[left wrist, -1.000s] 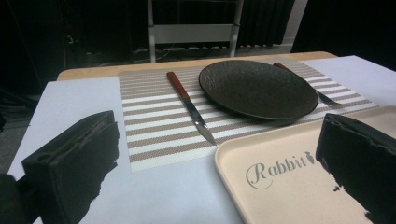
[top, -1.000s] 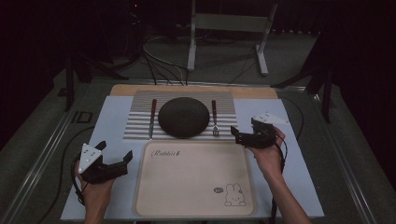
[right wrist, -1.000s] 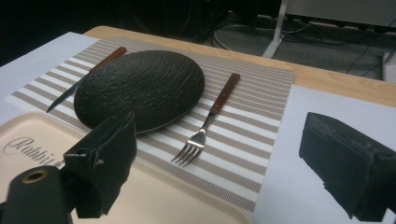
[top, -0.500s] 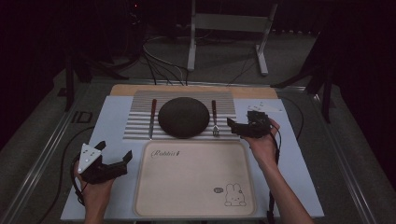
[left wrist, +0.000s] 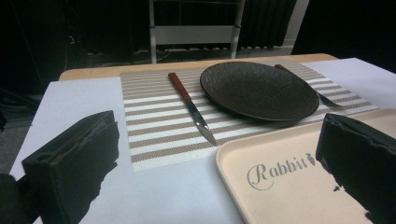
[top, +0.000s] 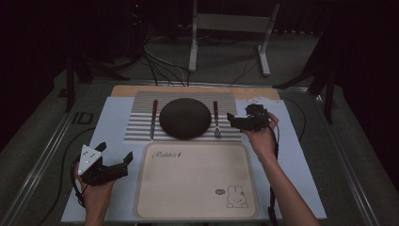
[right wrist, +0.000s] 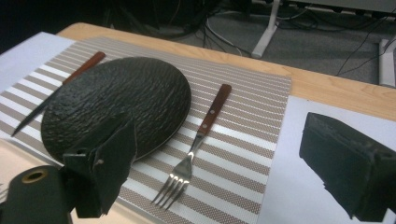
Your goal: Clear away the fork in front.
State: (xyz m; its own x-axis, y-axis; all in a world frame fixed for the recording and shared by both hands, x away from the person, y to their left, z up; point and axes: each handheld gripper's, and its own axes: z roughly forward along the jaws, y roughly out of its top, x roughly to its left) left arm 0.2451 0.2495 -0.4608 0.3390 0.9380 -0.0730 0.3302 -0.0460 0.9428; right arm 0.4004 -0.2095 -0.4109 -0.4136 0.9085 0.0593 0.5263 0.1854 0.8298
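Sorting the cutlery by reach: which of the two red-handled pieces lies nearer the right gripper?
The fork, on the plate's right side, lies just beside the right gripper. The knife lies across the plate, on its left.

My left gripper (left wrist: 219, 154) has both jaws cut by the bottom edge in its own view; the tray (left wrist: 299, 186) runs off the lower right there, its far corner behind my right-hand jaw; the fork (left wrist: 322, 95) lies half hidden behind the plate (left wrist: 259, 91); from above, the rabbit print (top: 234, 197) is too small to make out.
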